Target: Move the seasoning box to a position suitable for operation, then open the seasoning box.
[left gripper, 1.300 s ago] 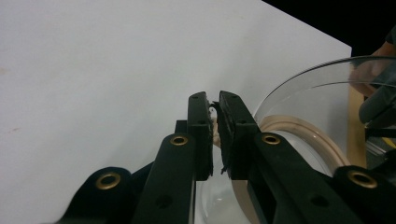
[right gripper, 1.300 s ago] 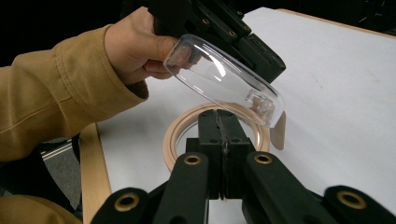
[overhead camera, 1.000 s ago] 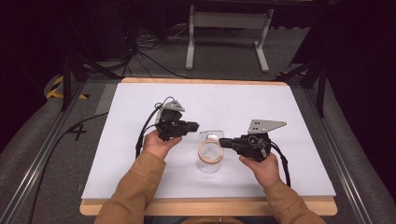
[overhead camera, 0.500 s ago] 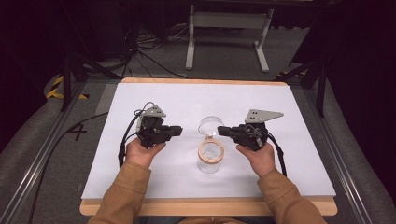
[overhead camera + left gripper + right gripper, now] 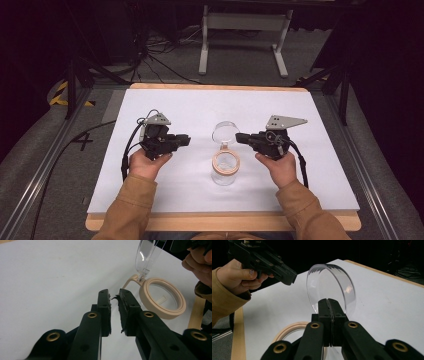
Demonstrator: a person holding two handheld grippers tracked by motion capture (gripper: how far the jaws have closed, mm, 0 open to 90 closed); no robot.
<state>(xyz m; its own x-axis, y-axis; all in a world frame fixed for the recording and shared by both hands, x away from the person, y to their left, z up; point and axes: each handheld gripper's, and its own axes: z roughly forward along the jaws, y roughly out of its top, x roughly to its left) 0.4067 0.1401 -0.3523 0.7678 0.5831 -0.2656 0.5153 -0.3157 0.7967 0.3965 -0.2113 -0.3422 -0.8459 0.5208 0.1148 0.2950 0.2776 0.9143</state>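
- The clear glass jar [image 5: 224, 172] with a beige ring collar stands mid-worktop [image 5: 320, 175], on matte white sheet.
- The right tool [image 5: 239, 138] is clenched on the hinged round transparent lid [image 5: 225, 132], held upright.
- The left tool [image 5: 186, 140], released, has just been opening, nothing between its worn black pads [image 5: 107, 305].

The jar [image 5: 225, 170] is clear glossy glass or plastic with a matt beige rim; its lid [image 5: 225, 133] is clear. Matt white sheet covers the wood-edged bench [image 5: 320, 222]. The tongs look matt black.

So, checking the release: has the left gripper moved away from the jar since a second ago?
Yes. The left gripper has drawn back leftward from the jar, toward the table's left edge; its jaws have just been opening, empty.
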